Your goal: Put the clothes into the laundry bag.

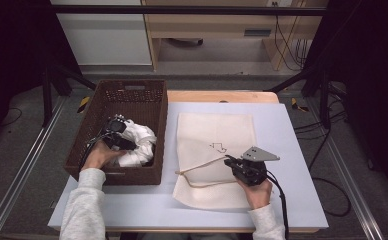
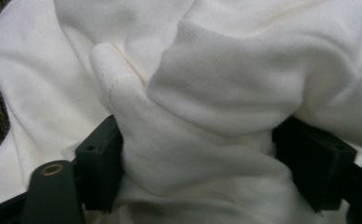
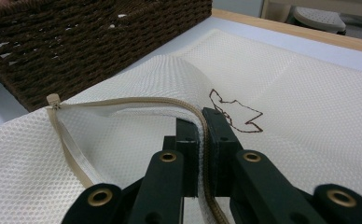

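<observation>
Nearest, the right gripper [image 1: 230, 161] pinches the zipper edge [image 3: 137, 101] of a cream mesh bag [image 1: 217, 135] lying flat on the bench [image 1: 292, 150]. Left of it, in the brown wicker basket [image 1: 154, 100], the left gripper [image 2: 193, 154] has its fingers [image 2: 100, 154] on either side of a fold of white cloth [image 1: 139, 142]. Beyond the bench stands a wooden cabinet [image 1: 217, 25].

White cloth [image 2: 207, 93], plain, in dark brown woven basket [image 1: 132, 97]; cream mesh bag [image 3: 309, 116], fine honeycomb weave, tan zip [image 3: 123, 101], small brown outline drawing [image 3: 237, 114]; pale blue-grey mat [image 1: 292, 150] over light wood table [image 1: 222, 96]; black jaws, brass rivets.
</observation>
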Demonstrator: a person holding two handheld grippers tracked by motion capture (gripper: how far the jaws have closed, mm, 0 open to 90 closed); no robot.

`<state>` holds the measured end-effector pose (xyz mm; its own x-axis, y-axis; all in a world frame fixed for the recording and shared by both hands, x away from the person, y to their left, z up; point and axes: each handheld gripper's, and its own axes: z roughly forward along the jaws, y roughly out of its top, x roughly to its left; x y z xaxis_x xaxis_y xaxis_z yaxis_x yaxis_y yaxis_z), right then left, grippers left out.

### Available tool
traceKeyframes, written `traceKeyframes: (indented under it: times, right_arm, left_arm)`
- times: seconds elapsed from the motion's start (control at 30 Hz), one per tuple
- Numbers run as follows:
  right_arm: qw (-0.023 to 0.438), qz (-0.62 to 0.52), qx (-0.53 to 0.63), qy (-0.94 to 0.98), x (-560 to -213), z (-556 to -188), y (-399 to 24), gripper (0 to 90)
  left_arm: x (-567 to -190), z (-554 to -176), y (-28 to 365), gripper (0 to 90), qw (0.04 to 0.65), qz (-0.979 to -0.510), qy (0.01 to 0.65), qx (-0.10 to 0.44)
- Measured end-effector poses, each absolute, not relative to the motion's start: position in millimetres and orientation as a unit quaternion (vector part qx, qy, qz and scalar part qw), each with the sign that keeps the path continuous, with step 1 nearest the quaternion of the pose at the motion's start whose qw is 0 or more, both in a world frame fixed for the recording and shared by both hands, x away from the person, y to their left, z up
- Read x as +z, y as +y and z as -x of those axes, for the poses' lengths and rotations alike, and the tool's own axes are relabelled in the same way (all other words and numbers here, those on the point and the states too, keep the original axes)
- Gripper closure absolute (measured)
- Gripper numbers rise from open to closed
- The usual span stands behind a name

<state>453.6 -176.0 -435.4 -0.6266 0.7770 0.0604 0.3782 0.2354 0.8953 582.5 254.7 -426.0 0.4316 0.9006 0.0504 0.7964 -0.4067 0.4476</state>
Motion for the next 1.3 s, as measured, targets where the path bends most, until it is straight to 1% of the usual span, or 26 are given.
traceKeyframes:
  times: [0.1,0.13,0.17,0.27,0.33,0.37,0.5,0.57,0.73,1.0,1.3]
  right_arm:
    - [0.203,-0.380,0.487,0.759,-435.3,-453.5,-175.8,85.7]
    - [0.202,-0.380,0.487,0.760,-435.4,-453.8,-176.2,85.8]
    - [0.202,-0.380,0.487,0.760,-435.4,-453.8,-176.2,85.8]
    - [0.202,-0.381,0.487,0.760,-435.4,-454.0,-176.3,85.9]
    - [0.203,-0.380,0.487,0.760,-435.3,-454.1,-176.4,86.0]
    - [0.203,-0.380,0.487,0.760,-435.3,-454.1,-176.4,86.0]
    - [0.201,-0.383,0.486,0.759,-435.4,-454.5,-177.7,86.2]
    - [0.202,-0.382,0.486,0.759,-435.5,-454.7,-178.6,86.3]
    - [0.202,-0.383,0.485,0.760,-436.2,-455.2,-179.3,86.3]
    - [0.200,-0.384,0.486,0.759,-436.3,-455.1,-179.3,86.4]
    - [0.200,-0.383,0.488,0.758,-436.3,-455.9,-180.6,86.8]
  left_arm:
    - [-424.9,-581.7,253.1,34.0,0.177,-0.825,0.517,0.143]
    - [-424.2,-581.0,252.3,40.3,0.174,-0.826,0.516,0.144]
    - [-423.0,-580.4,252.4,40.3,0.173,-0.827,0.515,0.146]
    - [-419.5,-578.1,251.3,52.8,0.171,-0.831,0.509,0.147]
    - [-418.3,-576.3,250.4,59.5,0.169,-0.833,0.504,0.149]
    - [-417.8,-575.7,250.2,59.5,0.169,-0.834,0.503,0.151]
    - [-414.0,-572.0,249.9,67.1,0.177,-0.832,0.502,0.157]
    - [-411.1,-569.2,248.7,69.8,0.186,-0.830,0.499,0.169]
    - [-398.2,-557.2,253.8,72.9,0.257,-0.807,0.487,0.213]
    - [-383.6,-544.8,265.1,73.3,0.346,-0.762,0.485,0.254]
    - [-368.6,-534.4,274.4,73.7,0.408,-0.721,0.479,0.289]
